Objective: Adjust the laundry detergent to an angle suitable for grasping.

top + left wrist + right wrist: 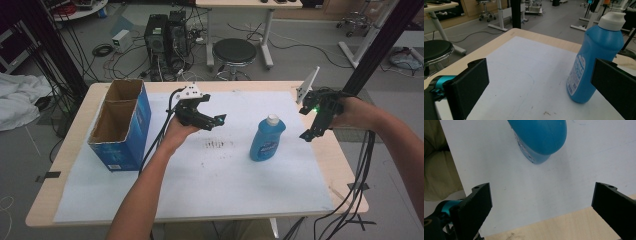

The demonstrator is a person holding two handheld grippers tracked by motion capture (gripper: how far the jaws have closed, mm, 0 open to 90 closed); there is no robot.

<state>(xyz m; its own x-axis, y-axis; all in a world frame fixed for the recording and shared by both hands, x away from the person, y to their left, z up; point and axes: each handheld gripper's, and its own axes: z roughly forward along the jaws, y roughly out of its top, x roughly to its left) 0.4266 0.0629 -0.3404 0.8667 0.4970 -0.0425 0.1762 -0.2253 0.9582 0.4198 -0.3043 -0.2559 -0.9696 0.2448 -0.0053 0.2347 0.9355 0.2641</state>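
High view, blue bottle [267, 141] upright between left gripper [212, 121] and right gripper [309, 131], both spread, empty.

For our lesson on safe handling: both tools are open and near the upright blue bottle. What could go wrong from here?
1. The bottle stands tall on a narrow base; a nudge from the left tool or the right tool before the jaws close could tip it.
2. Its sides are rounded and smooth, so a high or off-centre grip might slip.
3. Trailing cables could drag across the table.
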